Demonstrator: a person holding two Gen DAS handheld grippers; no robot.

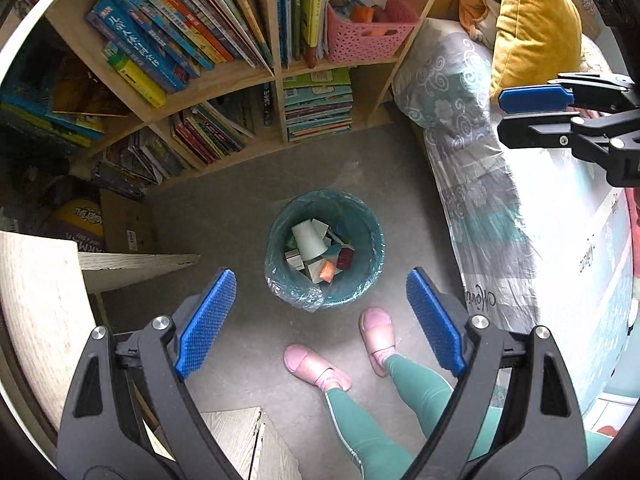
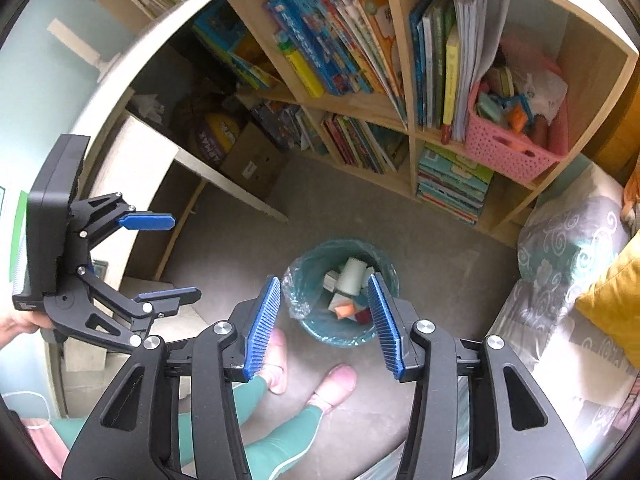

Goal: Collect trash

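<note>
On the grey floor, between the wooden bookshelf and the bed, a small bin with a teal plastic liner is seen from above, approx. in front of the person's pink slippers. Inside the bin some trash is already collected: a white paper cup, an orange piece, a dark red item and small cartons; the rest is too small to be told. The left gripper is held above the bin w/ its blue pads wide apart, and nothing is held between them. The right gripper is also held over the bin, its jaws apart and empty; in the left view it is seen from the side, at the right edge, near the yellow pillow. No loose trash is visible on the floor near the bin in either view. It is judged that a drop-off is just completed, or that a search for the next item is in hand, since both grippers are empty and the bin is partly filled. For the next move, more trash must first be found, prob. outside these views, e.g. on the desk at the left or on the bed. Then one gripper should be lowered over it, closed on it and brought back over the bin opening before release.
</note>
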